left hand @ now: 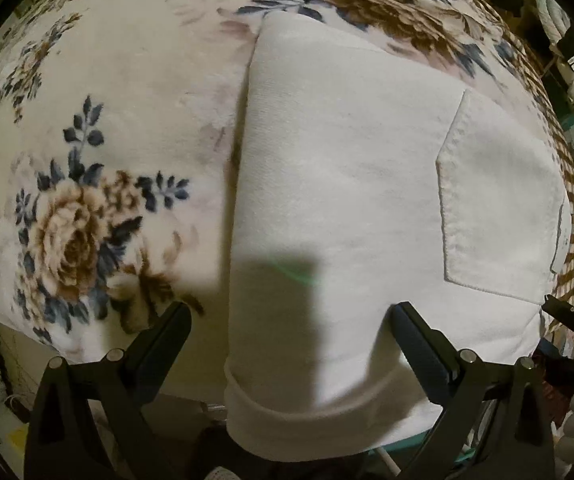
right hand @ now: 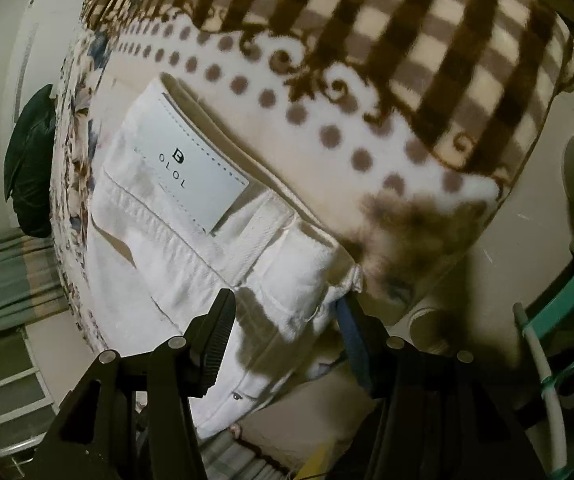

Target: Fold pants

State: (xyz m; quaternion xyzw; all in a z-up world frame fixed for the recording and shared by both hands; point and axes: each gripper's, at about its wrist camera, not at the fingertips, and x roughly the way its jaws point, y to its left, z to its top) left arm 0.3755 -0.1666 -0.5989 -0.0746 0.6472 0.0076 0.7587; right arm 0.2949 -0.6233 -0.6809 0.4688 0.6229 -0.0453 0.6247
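Fingers (left hand: 175,320) apart over white pants (left hand: 347,180)

Matt white twill-cloth pants (left hand: 347,184) with a smooth label patch (right hand: 183,164), on plush printed fleece blanket (left hand: 99,92); matt black plastic gripper fingers (right hand: 217,344).

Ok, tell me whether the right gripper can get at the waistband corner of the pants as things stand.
Probably yes: the right gripper is open right above the pants, the waistband corner lies between its fingers, and nothing covers it.

Bare floral blanket (left hand: 107,100) left of white pants (left hand: 347,200), teal chair (right hand: 559,320) crowding bed's edge
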